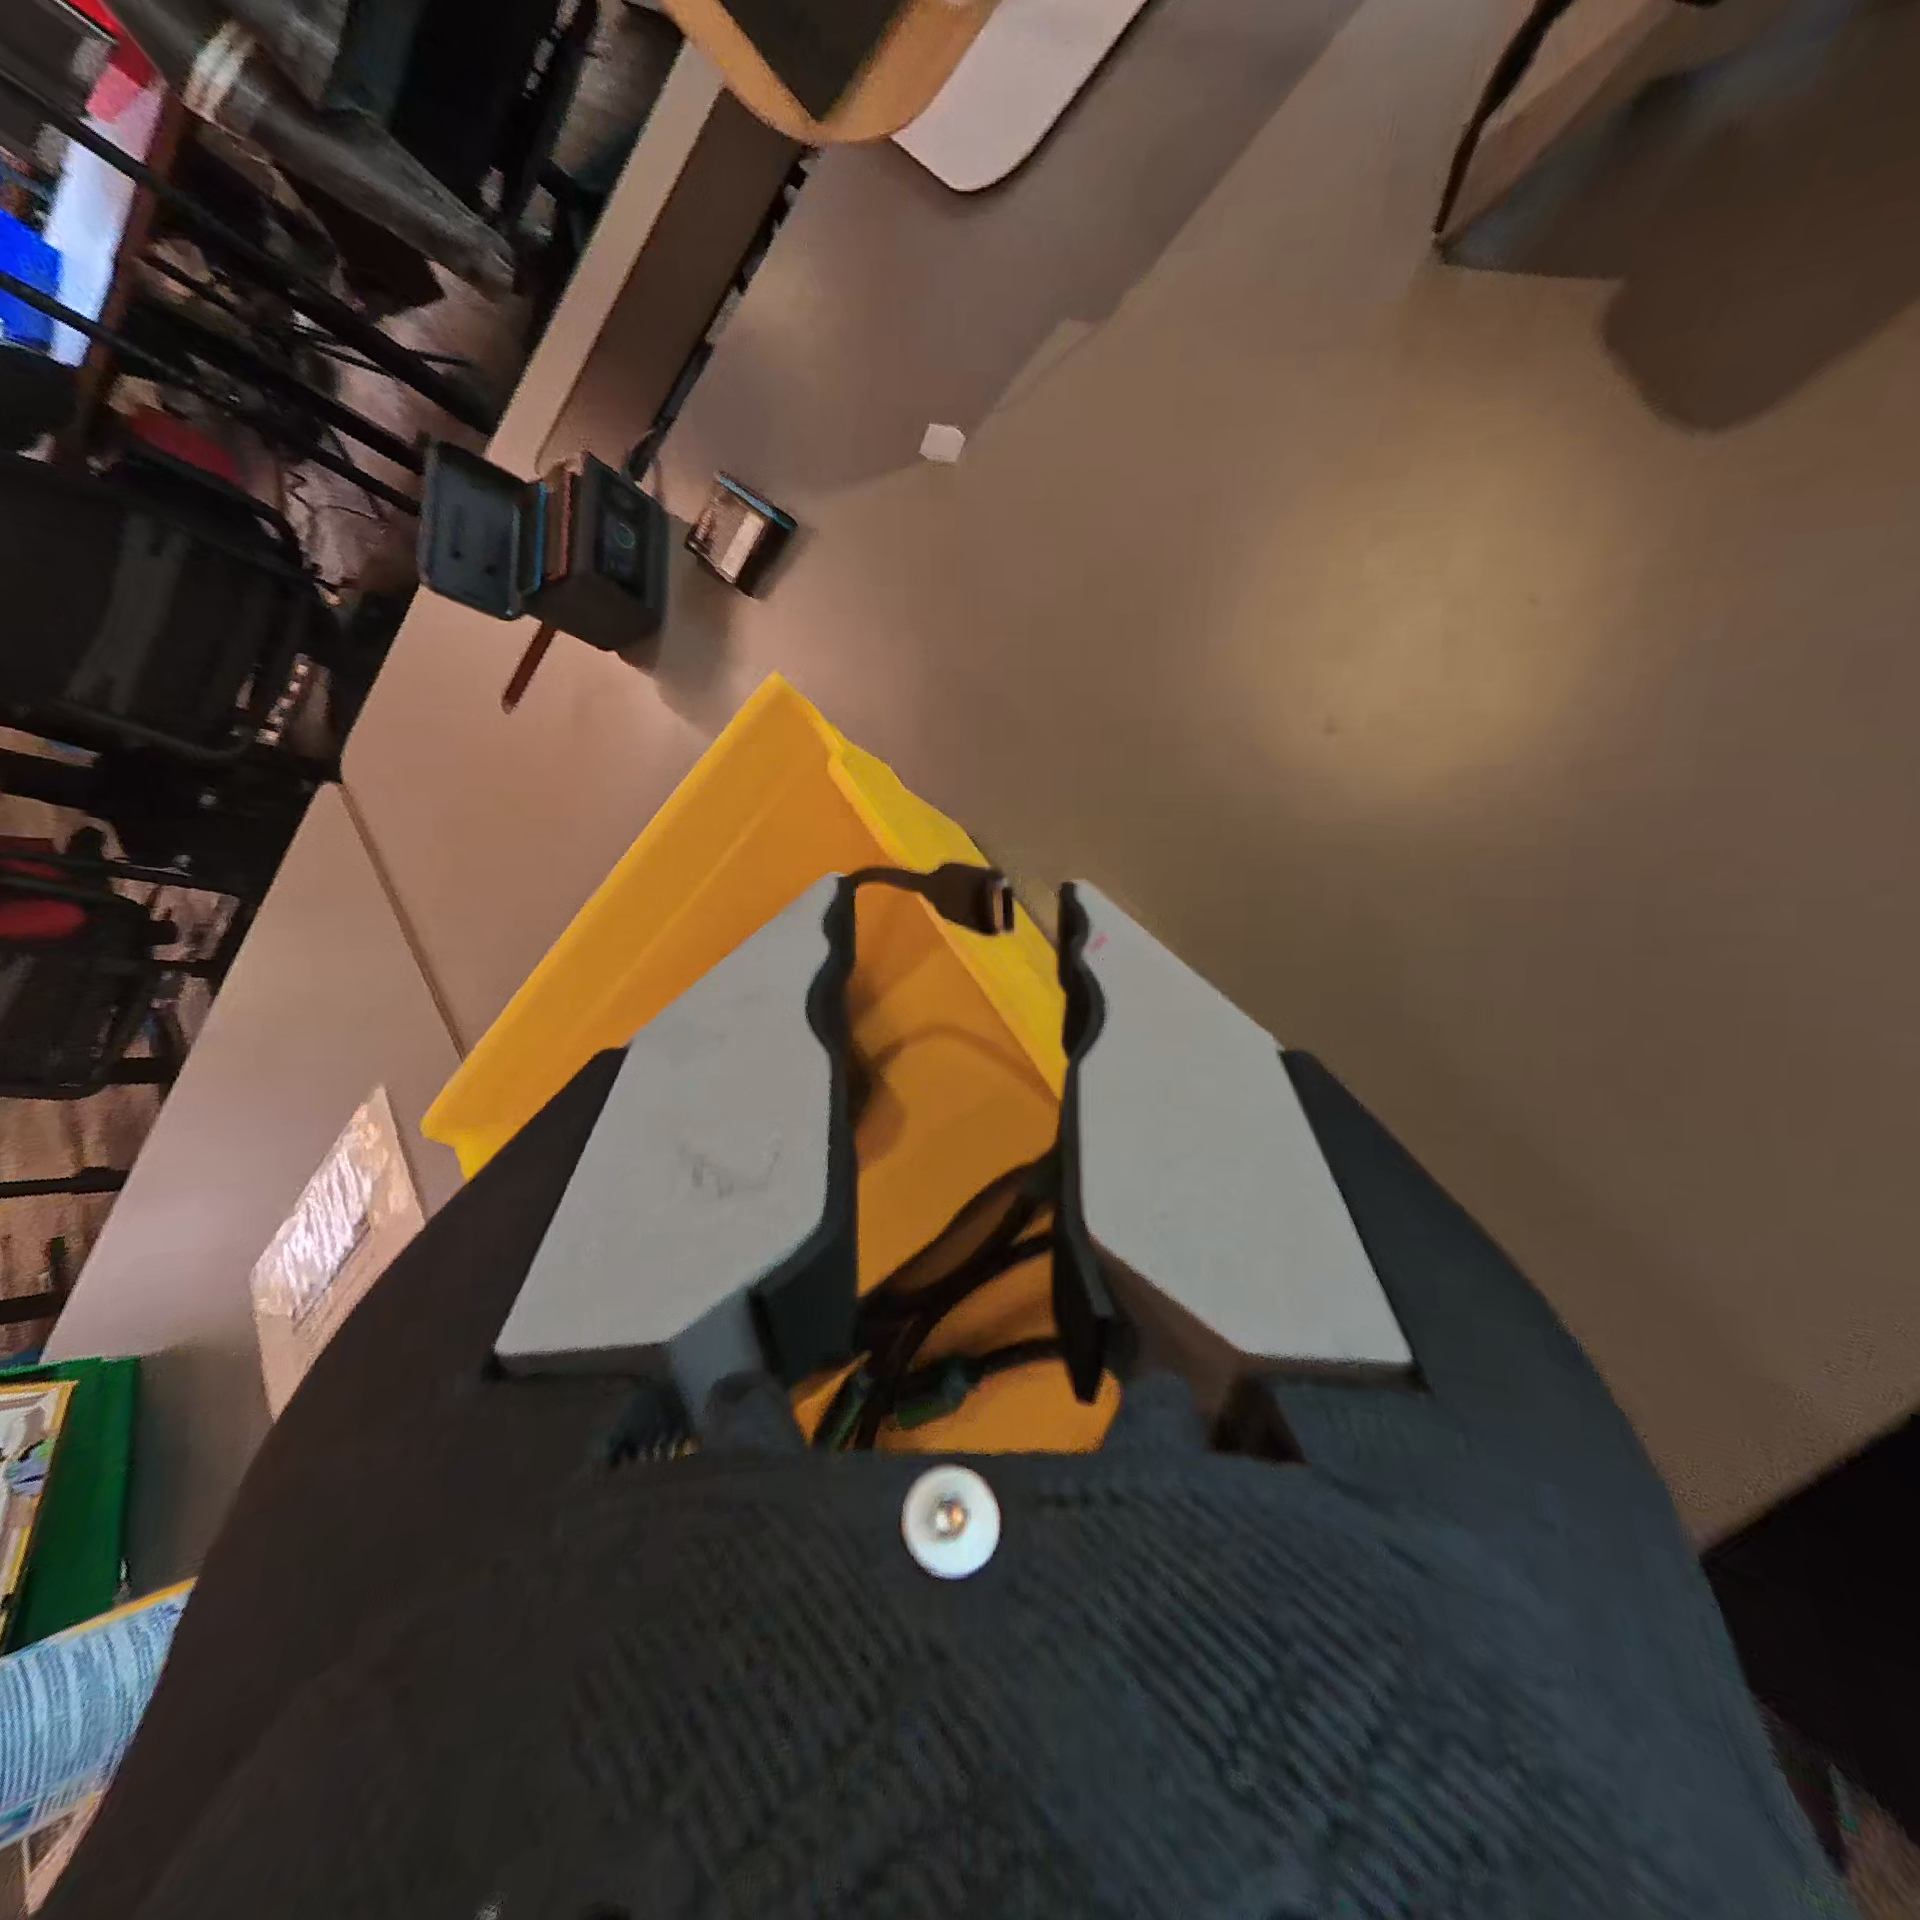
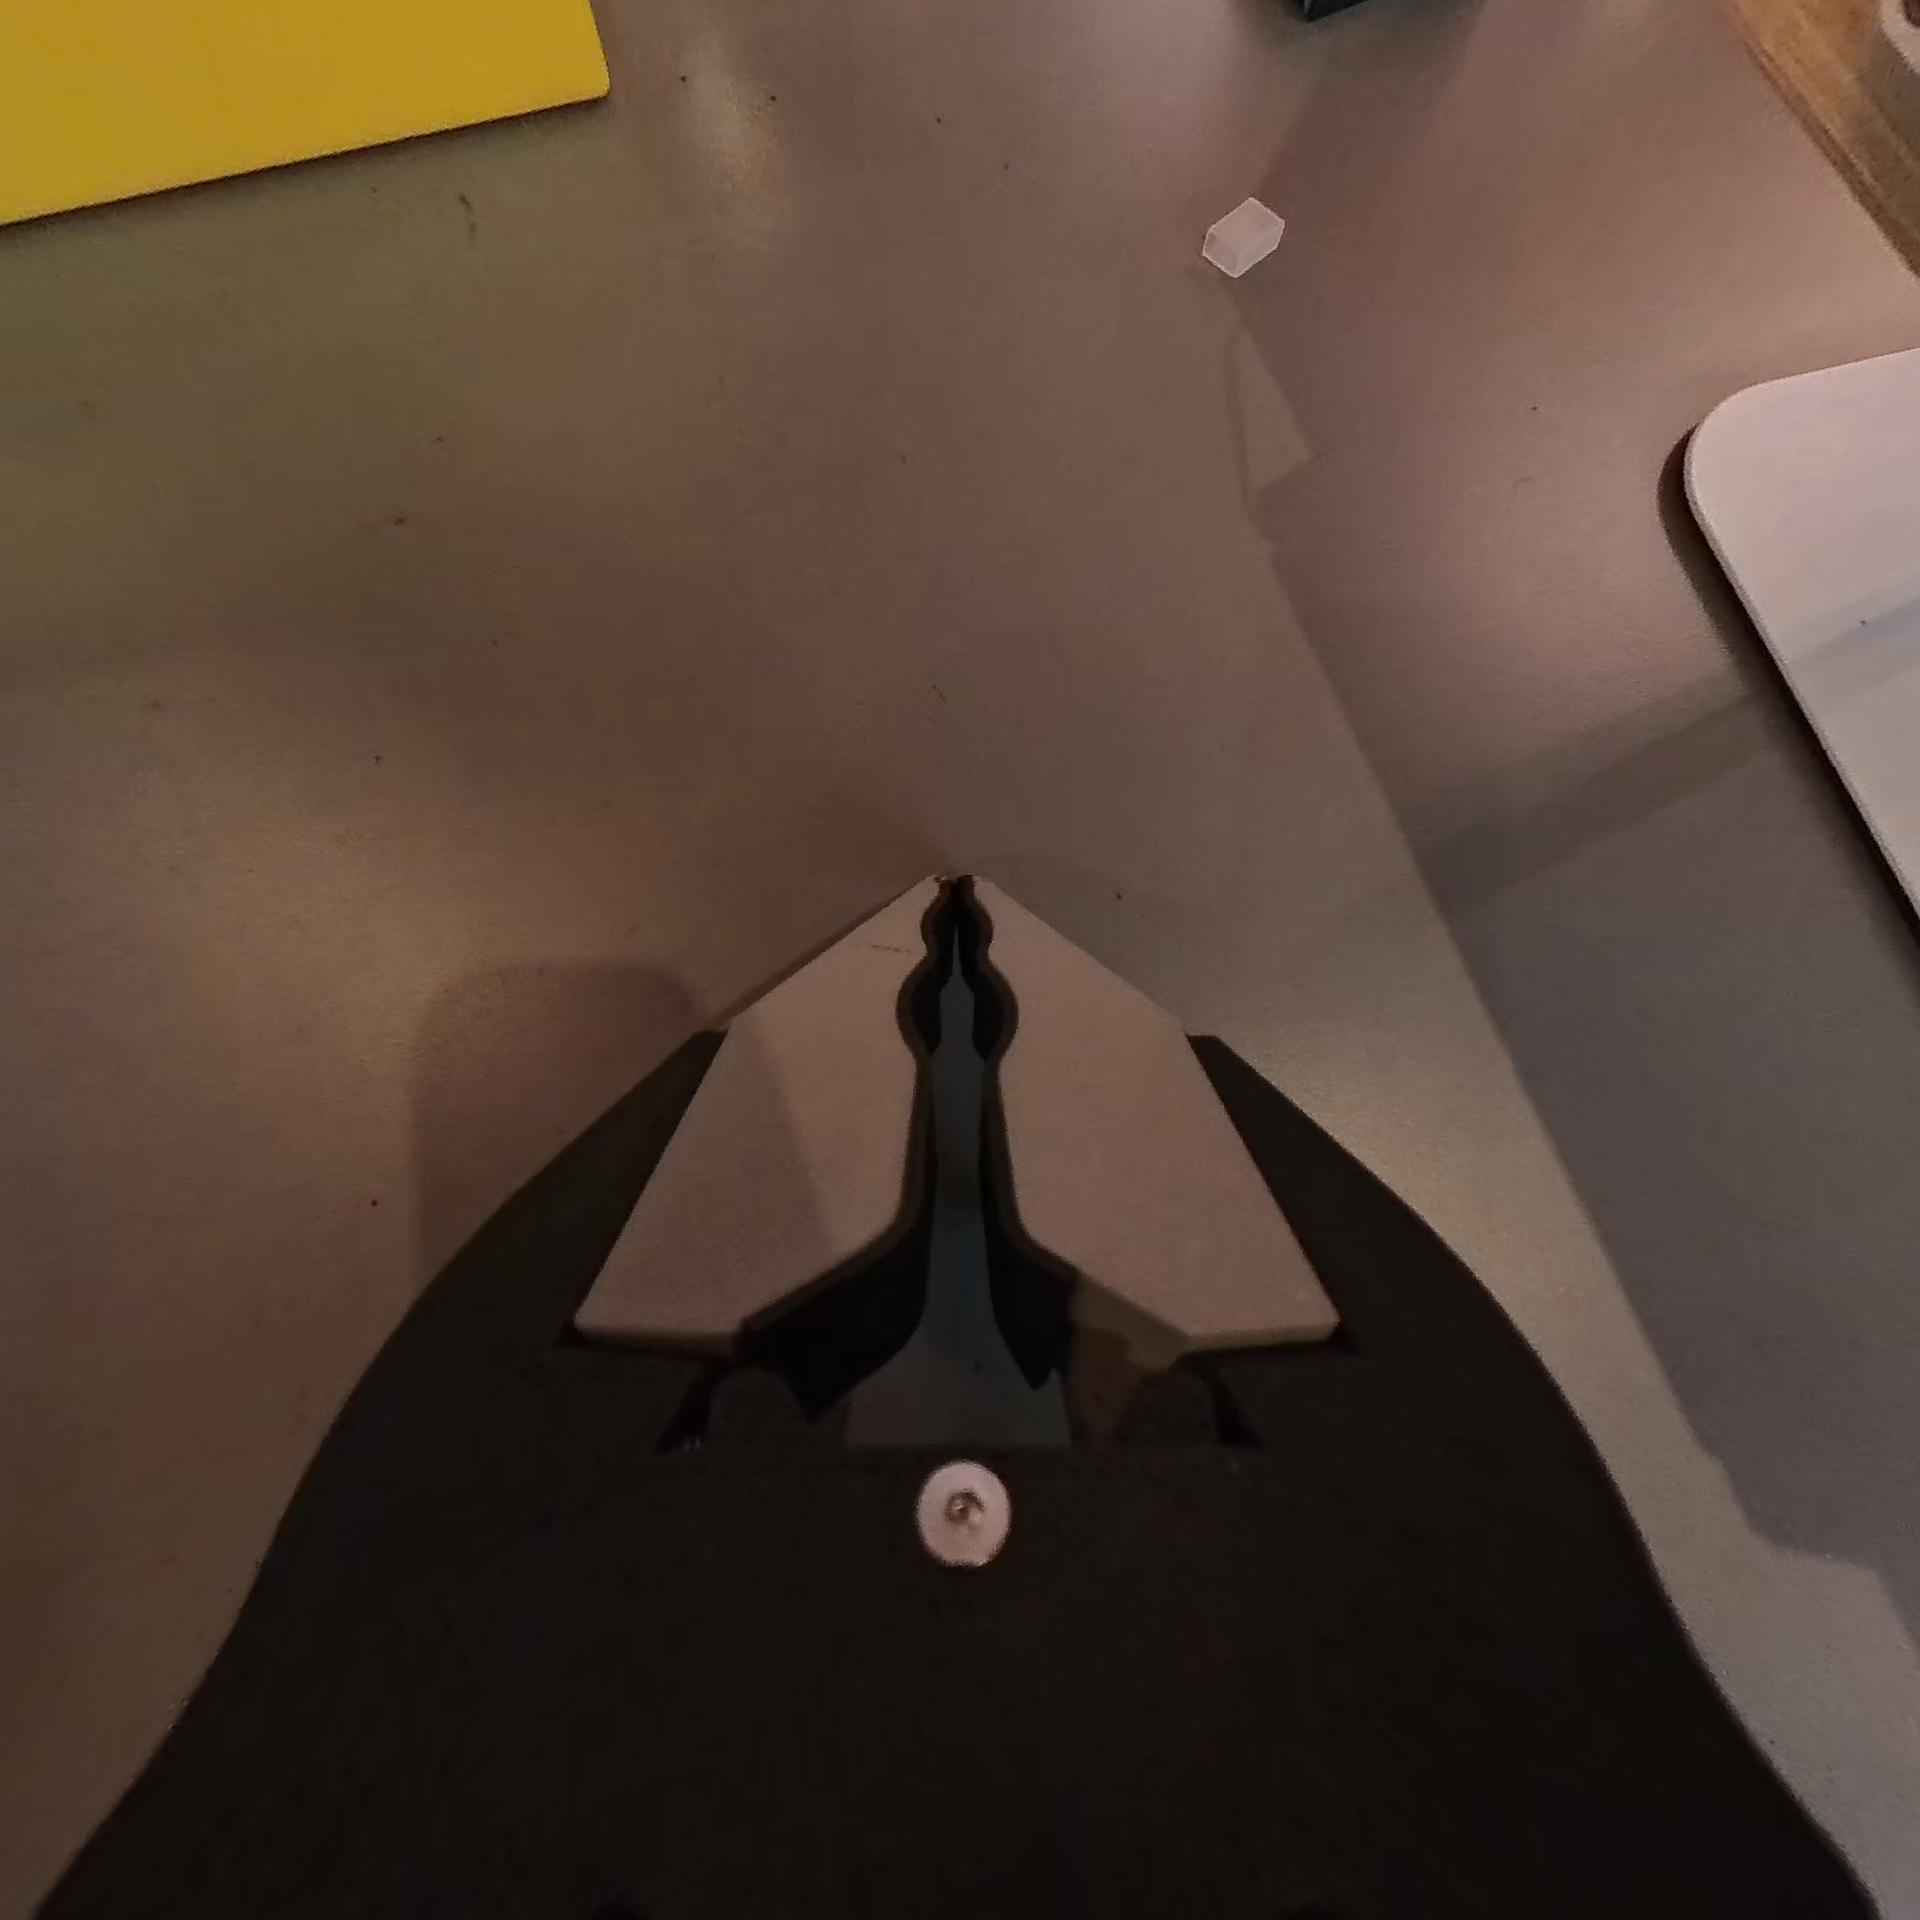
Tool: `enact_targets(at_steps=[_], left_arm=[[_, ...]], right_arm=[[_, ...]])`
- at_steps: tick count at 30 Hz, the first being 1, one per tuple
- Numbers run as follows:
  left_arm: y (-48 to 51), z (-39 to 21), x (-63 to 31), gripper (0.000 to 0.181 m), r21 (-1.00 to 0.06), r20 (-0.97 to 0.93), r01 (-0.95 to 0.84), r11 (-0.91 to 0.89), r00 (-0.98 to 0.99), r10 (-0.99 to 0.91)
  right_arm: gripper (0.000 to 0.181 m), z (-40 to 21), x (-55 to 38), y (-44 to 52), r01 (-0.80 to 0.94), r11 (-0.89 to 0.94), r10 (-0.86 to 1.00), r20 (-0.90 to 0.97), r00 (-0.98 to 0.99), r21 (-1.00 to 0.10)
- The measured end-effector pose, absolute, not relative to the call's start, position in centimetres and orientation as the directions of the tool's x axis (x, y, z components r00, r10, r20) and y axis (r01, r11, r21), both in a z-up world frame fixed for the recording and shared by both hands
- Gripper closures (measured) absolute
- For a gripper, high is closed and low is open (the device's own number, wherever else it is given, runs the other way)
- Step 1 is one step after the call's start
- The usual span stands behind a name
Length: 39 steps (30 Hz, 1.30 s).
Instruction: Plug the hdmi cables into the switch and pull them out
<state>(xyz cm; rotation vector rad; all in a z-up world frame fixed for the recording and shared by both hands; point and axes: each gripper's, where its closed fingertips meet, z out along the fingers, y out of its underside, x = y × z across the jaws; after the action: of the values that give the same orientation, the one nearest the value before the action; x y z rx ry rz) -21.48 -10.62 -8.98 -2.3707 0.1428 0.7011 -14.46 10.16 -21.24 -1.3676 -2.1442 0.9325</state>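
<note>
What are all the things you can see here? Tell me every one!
Bin: one, yellow, on the table under the left claw.
Cable: one plug end showing, black, poking up between the left claw's tips; more black cable is coiled inside the bin.
Small block: one, see-through white, on the bare table ahead of the right claw.
Dark boxes: a few, dark with blue edges, at the far table edge.
Board: one, white with round corners, at the right.
Table: one, beige.
Left claw: one, grey and black, open above the bin.
Right claw: one, shut, holding nothing.
</note>
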Motion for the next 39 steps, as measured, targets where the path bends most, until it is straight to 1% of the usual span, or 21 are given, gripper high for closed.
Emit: enact_targets(at_steps=[2, 3, 5, 7, 8, 12, 14, 16, 18, 21, 24, 26, 28, 30, 31, 32, 33, 34, 36, 38, 39], left_arm=[[-10.0, -9.0, -22.3, 0.174, -0.555, -0.553, -0.278, -0.784, 0.827, 0.098], [-10.2, -9.0, -23.1, 0.177, -0.524, -0.576, -0.267, -0.809, 0.810, 0.106], [-10.8, -8.2, -24.5, 0.178, -0.468, -0.628, -0.260, -0.845, 0.770, 0.111], [-11.2, -4.8, -26.4, 0.177, -0.443, -0.723, -0.289, -0.849, 0.674, 0.148], [-11.4, -2.5, -27.2, 0.177, -0.450, -0.757, -0.300, -0.841, 0.628, 0.181], [-11.3, 8.6, -27.4, 0.177, -0.568, -0.794, -0.391, -0.724, 0.490, 0.359], [-10.8, 13.1, -25.8, 0.177, -0.615, -0.778, -0.450, -0.648, 0.478, 0.406], [-9.9, 15.1, -23.7, 0.177, -0.653, -0.746, -0.464, -0.599, 0.528, 0.405], [-8.5, 15.5, -21.4, 0.177, -0.663, -0.737, -0.495, -0.562, 0.561, 0.376], [-5.9, 12.7, -19.2, 0.177, -0.602, -0.776, -0.532, -0.596, 0.567, 0.278], [-2.6, 7.1, -17.8, 0.177, -0.546, -0.773, -0.533, -0.647, 0.618, 0.143], [-0.1, 2.7, -15.9, 0.177, -0.583, -0.696, -0.503, -0.638, 0.714, 0.073], [1.8, -2.6, -12.2, 0.177, -0.651, -0.487, -0.391, -0.651, 0.873, -0.037], [3.2, -6.2, -8.1, 0.173, -0.685, -0.315, -0.340, -0.644, 0.936, -0.159], [3.6, -7.4, -7.1, 0.163, -0.671, -0.304, -0.354, -0.651, 0.933, -0.193], [4.0, -8.1, -7.2, 0.154, -0.648, -0.343, -0.381, -0.660, 0.919, -0.194], [4.4, -8.4, -7.7, 0.147, -0.628, -0.398, -0.413, -0.659, 0.899, -0.184], [5.0, -8.4, -8.0, 0.144, -0.634, -0.434, -0.428, -0.644, 0.886, -0.161], [6.2, -8.4, -8.1, 0.147, -0.705, -0.408, -0.387, -0.594, 0.907, -0.106], [7.5, -9.2, -7.1, 0.146, -0.794, -0.285, -0.293, -0.532, 0.953, -0.100], [8.1, -9.9, -6.7, 0.143, -0.828, -0.217, -0.240, -0.507, 0.971, -0.104]], right_arm=[[0.181, -21.2, -14.5, 10.2, 0.619, 0.285, 0.906, -0.005, -0.422, -0.732], [0.181, -21.2, -14.4, 10.1, 0.620, 0.284, 0.906, -0.007, -0.423, -0.732], [0.181, -21.2, -14.4, 10.1, 0.620, 0.284, 0.906, -0.008, -0.424, -0.732], [0.181, -21.2, -14.5, 10.1, 0.621, 0.282, 0.905, -0.012, -0.425, -0.732], [0.181, -21.2, -14.5, 10.1, 0.621, 0.279, 0.905, -0.015, -0.425, -0.732], [0.181, -21.2, -14.5, 10.1, 0.624, 0.274, 0.905, -0.023, -0.424, -0.732], [0.181, -21.2, -14.5, 10.1, 0.623, 0.276, 0.905, -0.020, -0.424, -0.732], [0.181, -21.2, -14.5, 10.3, 0.624, 0.276, 0.909, -0.013, -0.417, -0.731], [0.181, -21.2, -14.5, 10.5, 0.627, 0.271, 0.914, -0.009, -0.406, -0.731], [0.181, -21.1, -14.5, 11.0, 0.626, 0.259, 0.920, -0.009, -0.391, -0.736], [0.181, -20.9, -14.5, 11.5, 0.625, 0.246, 0.928, -0.007, -0.373, -0.741], [0.181, -20.9, -14.5, 11.8, 0.626, 0.237, 0.932, -0.009, -0.363, -0.743], [0.181, -20.8, -14.5, 12.2, 0.628, 0.226, 0.937, -0.010, -0.350, -0.745], [0.181, -20.7, -14.6, 12.7, 0.630, 0.210, 0.944, -0.014, -0.331, -0.747], [0.181, -20.7, -14.6, 13.1, 0.635, 0.198, 0.949, -0.017, -0.315, -0.747], [0.181, -20.7, -14.6, 13.6, 0.640, 0.181, 0.955, -0.022, -0.296, -0.747], [0.181, -20.6, -14.6, 14.0, 0.643, 0.159, 0.961, -0.032, -0.275, -0.749], [0.181, -20.5, -14.7, 14.5, 0.644, 0.133, 0.966, -0.046, -0.253, -0.754], [0.181, -20.0, -14.8, 15.3, 0.633, 0.079, 0.974, -0.077, -0.215, -0.770], [0.179, -19.4, -14.8, 15.7, 0.613, 0.031, 0.974, -0.115, -0.198, -0.790], [0.176, -19.2, -14.9, 15.9, 0.605, 0.012, 0.972, -0.133, -0.193, -0.796]])
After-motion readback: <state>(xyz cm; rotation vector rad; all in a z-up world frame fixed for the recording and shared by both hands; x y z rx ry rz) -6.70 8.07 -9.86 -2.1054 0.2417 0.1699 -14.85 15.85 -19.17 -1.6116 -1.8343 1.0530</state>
